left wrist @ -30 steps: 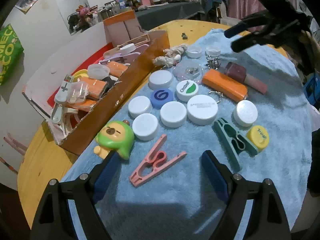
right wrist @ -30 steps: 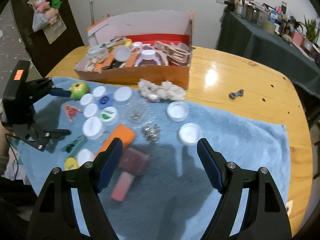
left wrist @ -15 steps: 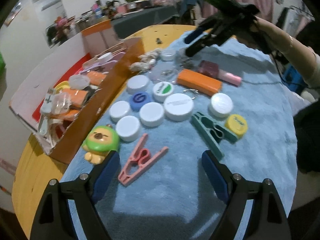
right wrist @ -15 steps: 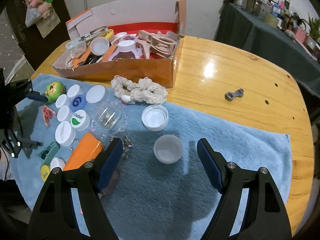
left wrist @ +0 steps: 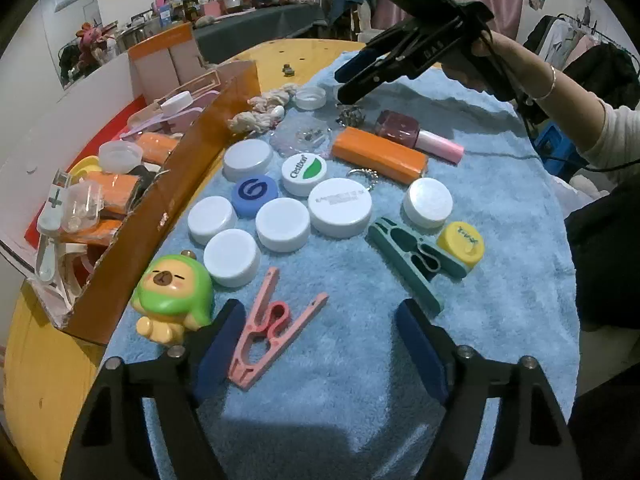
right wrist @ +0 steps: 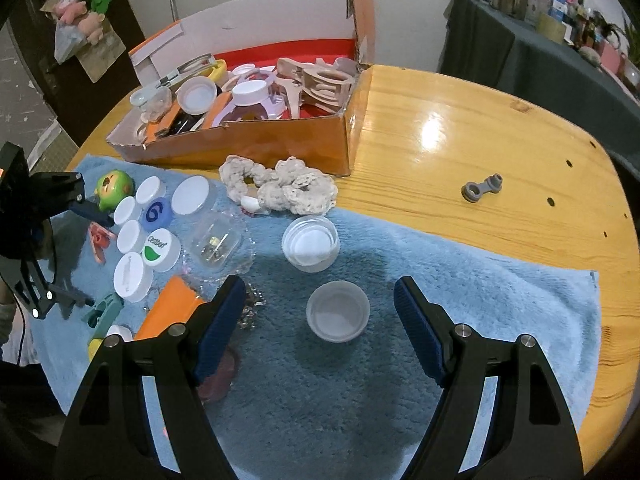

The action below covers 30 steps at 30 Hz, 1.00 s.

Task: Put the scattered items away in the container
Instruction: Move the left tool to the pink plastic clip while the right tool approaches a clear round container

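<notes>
An orange cardboard box [right wrist: 248, 142] [left wrist: 160, 216] holding several items stands beside a blue towel [left wrist: 352, 360] [right wrist: 400, 400]. Many items lie scattered on the towel. My left gripper [left wrist: 320, 344] is open just above a pink clothes peg [left wrist: 272, 328], beside a green toy figure [left wrist: 172, 300]. My right gripper [right wrist: 320, 320] is open around a small white cap [right wrist: 338, 312] lying open side up; it also shows in the left wrist view [left wrist: 348, 84]. A second white cap [right wrist: 310, 242] lies just beyond.
On the towel lie several white lids [left wrist: 282, 229], a blue lid [left wrist: 254, 195], a yellow cap [left wrist: 460, 243], a green peg [left wrist: 412, 264], an orange block [left wrist: 378, 154], a nail polish bottle [left wrist: 416, 136] and a cream crochet piece [right wrist: 280, 190]. A grey part [right wrist: 482, 187] lies on the wooden table [right wrist: 480, 140].
My right gripper moved forward and down, so the small white cap now lies between its fingers. My left gripper shifted closer to the pink peg and the green toy.
</notes>
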Each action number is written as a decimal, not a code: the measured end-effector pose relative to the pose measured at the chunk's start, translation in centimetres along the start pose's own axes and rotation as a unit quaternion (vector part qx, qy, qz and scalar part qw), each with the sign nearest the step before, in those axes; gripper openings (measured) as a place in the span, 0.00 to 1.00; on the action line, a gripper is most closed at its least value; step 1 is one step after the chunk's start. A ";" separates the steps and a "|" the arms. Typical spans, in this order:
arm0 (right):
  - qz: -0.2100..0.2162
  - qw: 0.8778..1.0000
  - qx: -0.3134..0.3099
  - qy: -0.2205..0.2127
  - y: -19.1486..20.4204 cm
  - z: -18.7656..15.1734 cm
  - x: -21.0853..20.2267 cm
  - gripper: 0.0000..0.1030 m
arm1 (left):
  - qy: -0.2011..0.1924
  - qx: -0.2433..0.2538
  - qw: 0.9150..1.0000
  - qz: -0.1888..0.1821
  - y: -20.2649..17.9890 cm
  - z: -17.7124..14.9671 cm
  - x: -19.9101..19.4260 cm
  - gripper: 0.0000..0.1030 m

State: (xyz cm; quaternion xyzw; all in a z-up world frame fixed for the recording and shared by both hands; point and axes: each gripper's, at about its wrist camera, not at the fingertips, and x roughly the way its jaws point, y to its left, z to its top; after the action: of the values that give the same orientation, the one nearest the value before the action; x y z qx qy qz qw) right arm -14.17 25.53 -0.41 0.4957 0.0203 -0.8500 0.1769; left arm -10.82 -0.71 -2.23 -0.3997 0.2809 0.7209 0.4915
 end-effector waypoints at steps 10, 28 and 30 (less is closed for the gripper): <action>0.001 1.000 -0.003 -0.002 -0.3 -0.1 0.2 0.73 | 0.006 0.009 1.000 0.001 0.1 0.2 0.1 0.74; -0.017 0.999 -0.034 -0.004 0.6 -1.1 -1.1 0.69 | 0.014 0.024 1.000 0.006 -0.2 0.3 -0.1 0.68; -0.019 0.999 -0.035 0.002 0.5 -1.2 -0.8 0.69 | 0.014 0.022 1.000 0.007 0.0 0.2 -0.2 0.68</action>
State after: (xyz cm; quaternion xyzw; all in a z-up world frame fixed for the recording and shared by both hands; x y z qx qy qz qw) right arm -12.69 25.56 -0.23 0.4901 0.0599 -0.8513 0.1776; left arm -10.85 -0.67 -1.91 -0.3971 0.3061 0.7125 0.4908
